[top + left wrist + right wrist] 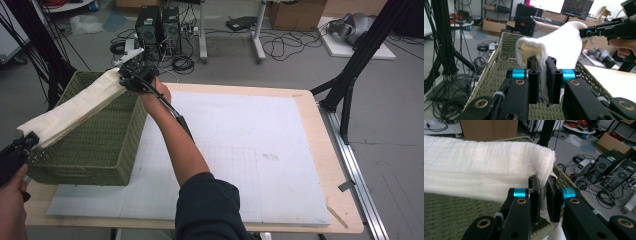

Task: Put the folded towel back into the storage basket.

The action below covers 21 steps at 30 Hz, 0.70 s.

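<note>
A folded cream towel (75,107) was held stretched above the green woven basket (95,145), which stood at the left side of the worktop (310,130). One end of the towel was pinched by the left gripper (543,83) near the basket's front left corner, its fingers (533,85) closed tight on the cloth. The other end was clamped by the right gripper (543,201) over the basket's far right corner, its fingers (535,205) likewise shut on the fabric. The towel was seen sloping upward from the left gripper to the right.
</note>
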Tool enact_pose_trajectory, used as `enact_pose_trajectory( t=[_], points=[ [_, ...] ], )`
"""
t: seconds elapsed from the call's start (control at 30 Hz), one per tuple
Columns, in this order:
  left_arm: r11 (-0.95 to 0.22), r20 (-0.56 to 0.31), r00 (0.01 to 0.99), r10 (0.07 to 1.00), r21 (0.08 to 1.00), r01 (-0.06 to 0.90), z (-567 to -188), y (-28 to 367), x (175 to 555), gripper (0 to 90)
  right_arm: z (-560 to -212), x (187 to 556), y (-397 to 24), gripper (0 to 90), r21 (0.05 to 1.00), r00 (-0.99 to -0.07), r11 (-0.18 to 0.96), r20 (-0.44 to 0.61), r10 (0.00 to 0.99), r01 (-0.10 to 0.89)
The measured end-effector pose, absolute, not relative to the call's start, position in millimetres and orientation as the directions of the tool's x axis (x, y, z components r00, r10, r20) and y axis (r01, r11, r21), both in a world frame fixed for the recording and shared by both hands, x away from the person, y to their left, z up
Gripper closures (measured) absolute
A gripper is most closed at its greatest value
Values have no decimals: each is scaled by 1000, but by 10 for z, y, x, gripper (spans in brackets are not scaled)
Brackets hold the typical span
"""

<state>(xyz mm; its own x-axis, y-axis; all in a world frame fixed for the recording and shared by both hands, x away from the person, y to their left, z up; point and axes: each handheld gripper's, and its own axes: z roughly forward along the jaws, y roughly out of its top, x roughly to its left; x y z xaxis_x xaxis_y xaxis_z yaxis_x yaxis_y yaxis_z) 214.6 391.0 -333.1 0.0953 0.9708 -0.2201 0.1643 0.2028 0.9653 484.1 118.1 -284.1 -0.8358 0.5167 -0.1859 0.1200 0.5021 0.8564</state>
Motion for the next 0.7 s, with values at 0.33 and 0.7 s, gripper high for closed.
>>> enact_pose_trajectory(
  t=[0.33,0.7],
  points=[
    [214,-223,53,973,968,131,-3302,3981,2153,410,-3017,4946,1256,519,838,-813,524,-195,548,153],
    [210,-219,81,972,971,113,-3256,3952,2126,415,-2874,4899,1107,430,867,-822,479,-171,544,136]
  ],
)
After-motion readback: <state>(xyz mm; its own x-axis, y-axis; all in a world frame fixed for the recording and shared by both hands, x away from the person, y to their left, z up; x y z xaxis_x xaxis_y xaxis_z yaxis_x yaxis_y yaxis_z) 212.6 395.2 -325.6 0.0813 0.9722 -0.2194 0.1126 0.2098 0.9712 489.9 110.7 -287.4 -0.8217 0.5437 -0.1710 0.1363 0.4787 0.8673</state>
